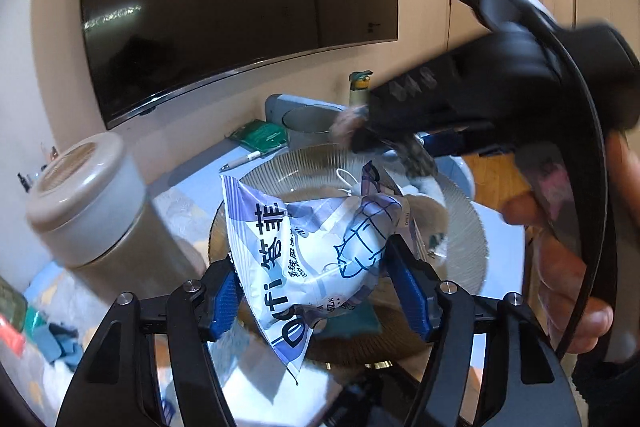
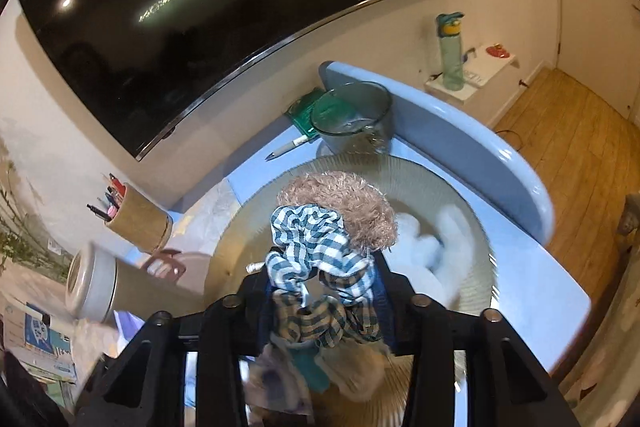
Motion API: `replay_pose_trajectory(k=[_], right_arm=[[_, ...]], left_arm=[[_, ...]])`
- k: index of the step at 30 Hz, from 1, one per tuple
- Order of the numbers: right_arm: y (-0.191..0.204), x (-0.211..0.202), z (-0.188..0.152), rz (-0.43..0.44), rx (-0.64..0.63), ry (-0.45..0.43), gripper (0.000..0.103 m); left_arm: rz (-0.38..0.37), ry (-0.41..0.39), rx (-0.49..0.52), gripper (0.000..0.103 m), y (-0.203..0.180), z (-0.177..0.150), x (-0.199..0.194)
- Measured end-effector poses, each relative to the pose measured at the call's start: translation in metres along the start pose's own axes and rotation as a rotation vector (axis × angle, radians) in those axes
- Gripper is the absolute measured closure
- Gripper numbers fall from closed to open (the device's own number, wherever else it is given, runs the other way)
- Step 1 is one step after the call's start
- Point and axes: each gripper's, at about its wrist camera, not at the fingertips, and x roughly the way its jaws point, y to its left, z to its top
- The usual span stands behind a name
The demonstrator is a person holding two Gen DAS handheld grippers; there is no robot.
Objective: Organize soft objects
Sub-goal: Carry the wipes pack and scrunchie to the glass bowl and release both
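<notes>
- Left wrist view: left hand-held gripper (image 1: 316, 287) clamping white-blue packet (image 1: 316, 247), ribbed glass bowl (image 1: 460, 203) at twelve o'clock.
- Right hand-held gripper (image 2: 320, 291) gripping striped scrunchies (image 2: 316, 255) over bowl.

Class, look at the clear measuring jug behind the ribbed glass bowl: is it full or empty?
Empty. The measuring jug is see-through, and only its bare bottom and walls show, with no liquid line inside.

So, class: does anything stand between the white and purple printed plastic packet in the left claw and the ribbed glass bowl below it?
Nothing visible does. The white and purple printed plastic packet hangs directly over the ribbed glass bowl, between the left claw's blue pads.
</notes>
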Motion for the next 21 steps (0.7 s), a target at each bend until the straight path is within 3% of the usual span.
replay_pose_trajectory(k=[1, 6, 14, 21], right_arm=[[0.000, 0.005, 0.004, 0.003, 0.004, 0.006, 0.038], [-0.011, 0.011, 0.009, 0.053, 0.051, 0.015, 0.037], [-0.022, -0.014, -0.017, 0.100, 0.095, 0.025, 0.037], [0.000, -0.053, -0.044, 0.109, 0.063, 0.010, 0.037]], left_arm=[[0.007, 0.000, 0.008, 0.030, -0.001, -0.001, 0.004], [0.002, -0.032, 0.047, 0.011, -0.007, -0.009, 0.000], [-0.014, -0.101, 0.070, 0.010, -0.006, -0.018, -0.056], [0.048, -0.199, 0.065, 0.008, 0.023, -0.022, -0.130]])
